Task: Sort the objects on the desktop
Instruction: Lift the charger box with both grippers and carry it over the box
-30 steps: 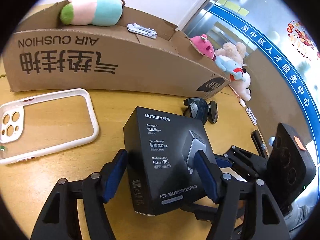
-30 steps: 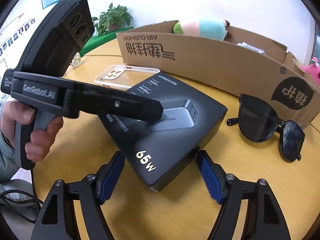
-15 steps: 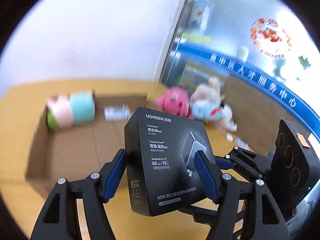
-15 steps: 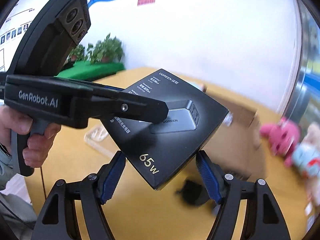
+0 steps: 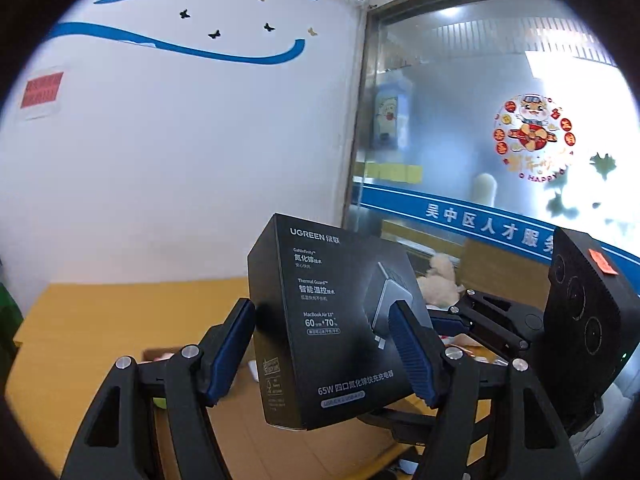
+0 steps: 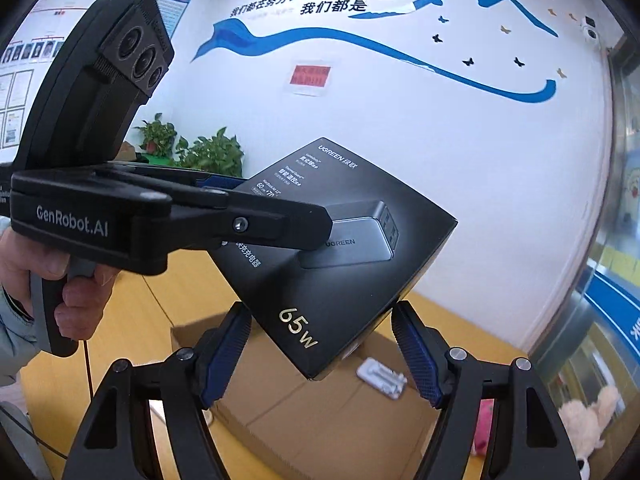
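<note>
1. A white wall (image 6: 400, 128) with a blue wave mural, dark butterfly decals and a red notice filled the background; at 3 o'clock stood a frosted glass partition (image 5: 480, 120) with a blue lettered band and a round festive sticker.
2. The yellow-wood table (image 5: 100, 320) lay low in both views, well beneath the tools.
3. An open cardboard box (image 6: 288, 404) sat on it at 6 o'clock in the right view, a small white item (image 6: 380, 374) inside.
4. Potted plants (image 6: 208, 152) stood at 9 o'clock by the wall.
5. The black charger box (image 5: 332, 320) hung in the air above the cardboard box, gripped from two sides.
6. The left gripper (image 5: 324, 354) clenched it between blue pads.
7. The right gripper (image 6: 322, 358) clamped its lower corner.
</note>
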`<state>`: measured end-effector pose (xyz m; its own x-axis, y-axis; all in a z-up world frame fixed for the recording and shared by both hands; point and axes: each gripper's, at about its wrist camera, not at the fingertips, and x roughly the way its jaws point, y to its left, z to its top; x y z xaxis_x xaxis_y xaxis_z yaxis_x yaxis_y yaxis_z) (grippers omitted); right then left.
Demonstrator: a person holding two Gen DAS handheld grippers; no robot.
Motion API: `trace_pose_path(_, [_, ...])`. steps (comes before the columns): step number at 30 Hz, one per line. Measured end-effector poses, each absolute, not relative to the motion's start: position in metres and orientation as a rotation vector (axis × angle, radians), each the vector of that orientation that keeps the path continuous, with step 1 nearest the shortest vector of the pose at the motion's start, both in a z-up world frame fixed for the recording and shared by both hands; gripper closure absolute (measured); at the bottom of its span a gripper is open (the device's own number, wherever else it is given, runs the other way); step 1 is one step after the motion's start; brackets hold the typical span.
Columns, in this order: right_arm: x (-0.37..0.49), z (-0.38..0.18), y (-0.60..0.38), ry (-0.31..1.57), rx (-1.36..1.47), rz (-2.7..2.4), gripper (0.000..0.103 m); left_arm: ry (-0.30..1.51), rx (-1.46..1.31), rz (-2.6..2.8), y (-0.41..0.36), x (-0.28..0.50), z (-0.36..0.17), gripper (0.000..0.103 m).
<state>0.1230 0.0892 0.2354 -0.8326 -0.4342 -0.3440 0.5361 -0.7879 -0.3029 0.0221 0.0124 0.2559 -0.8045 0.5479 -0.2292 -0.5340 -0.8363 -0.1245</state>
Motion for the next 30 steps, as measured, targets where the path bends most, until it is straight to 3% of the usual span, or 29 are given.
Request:
trace_pose_path(11, [0.026, 0.213, 0.026, 0.513, 0.512, -2.369, 0.031, -0.141, -0.561, 2.640, -0.040, -0.052, 0.210, 0.034])
trace_pose_path(21, [-0.075, 0.100, -0.013, 0.383, 0.883, -2.185, 0.031, -0.278, -0.983, 2.576, -0.067, -0.135, 0.101, 0.034])
trace_pose_path(30, [-0.127, 0.026, -0.025, 0.314, 1.153, -2.031, 0.032, -0.305, -1.325, 2.540, -0.070, -0.165, 0.043, 0.034])
